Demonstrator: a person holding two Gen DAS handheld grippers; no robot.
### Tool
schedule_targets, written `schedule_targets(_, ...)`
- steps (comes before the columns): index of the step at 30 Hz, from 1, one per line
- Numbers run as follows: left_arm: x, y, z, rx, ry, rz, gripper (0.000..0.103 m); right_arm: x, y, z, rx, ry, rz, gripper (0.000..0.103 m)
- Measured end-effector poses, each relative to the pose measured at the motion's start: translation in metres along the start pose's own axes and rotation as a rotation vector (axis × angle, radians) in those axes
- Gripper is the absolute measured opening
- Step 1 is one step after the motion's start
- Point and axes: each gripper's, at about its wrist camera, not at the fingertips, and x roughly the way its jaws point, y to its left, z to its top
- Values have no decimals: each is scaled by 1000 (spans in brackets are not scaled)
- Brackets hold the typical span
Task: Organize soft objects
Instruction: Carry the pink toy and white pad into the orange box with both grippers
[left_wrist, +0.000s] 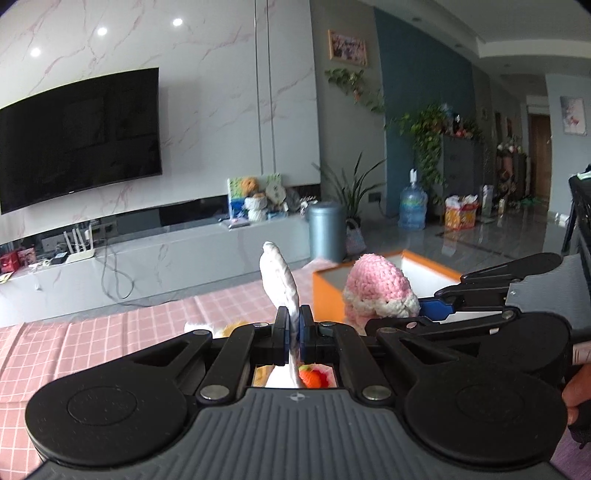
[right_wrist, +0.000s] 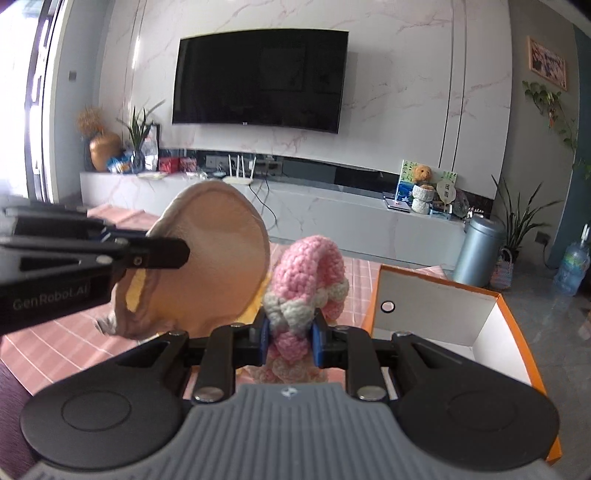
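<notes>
In the left wrist view my left gripper (left_wrist: 293, 332) is shut on the thin edge of a beige plush toy (left_wrist: 277, 280), which stands up above the pads. From the right wrist view that toy (right_wrist: 218, 266) shows as a wide round disc, with the left gripper (right_wrist: 177, 254) clamped on it from the left. My right gripper (right_wrist: 290, 339) is shut on a pink and white crochet piece (right_wrist: 308, 269), held above the table. In the left view the crochet piece (left_wrist: 373, 291) hangs at the tips of the right gripper (left_wrist: 424, 310). An open orange box (right_wrist: 513, 317) with a white inside sits to the right.
A pink checked cloth (left_wrist: 92, 339) covers the table. Beyond it are a low TV bench (right_wrist: 332, 210), a wall TV (right_wrist: 258, 77), a grey bin (right_wrist: 478, 251) and a water bottle (left_wrist: 412, 210). A hand (left_wrist: 576, 391) shows at the right edge.
</notes>
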Motion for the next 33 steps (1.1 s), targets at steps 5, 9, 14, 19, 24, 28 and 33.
schedule_targets(5,4,7,8,-55,-12,-57,5,-22,-17,12,2,-17,-22,21)
schedule_targets(9,17,-1,20,-58,-19,-122,5,-34,-36,18,-10,-2,-40,21)
schedule_targets(14,42,-22,41,-80,-4,-264,5,-40,-60,24,-63,43,-69,21)
schedule_targets(19,76,-45,59,-116,45,-395,5,-42,-91,30,-127,100,-113,21)
schedule_targets(24,117,-58,58,-174,134,-468,5,-31,-126,26,-125,182,-139,21)
schedule_targets(28,156,-61,47,-231,257,-521,5,-11,-148,9,-87,274,-105,21)
schedule_targets(33,195,-55,29,-286,398,-539,5,18,-157,-14,-67,375,-44,21)
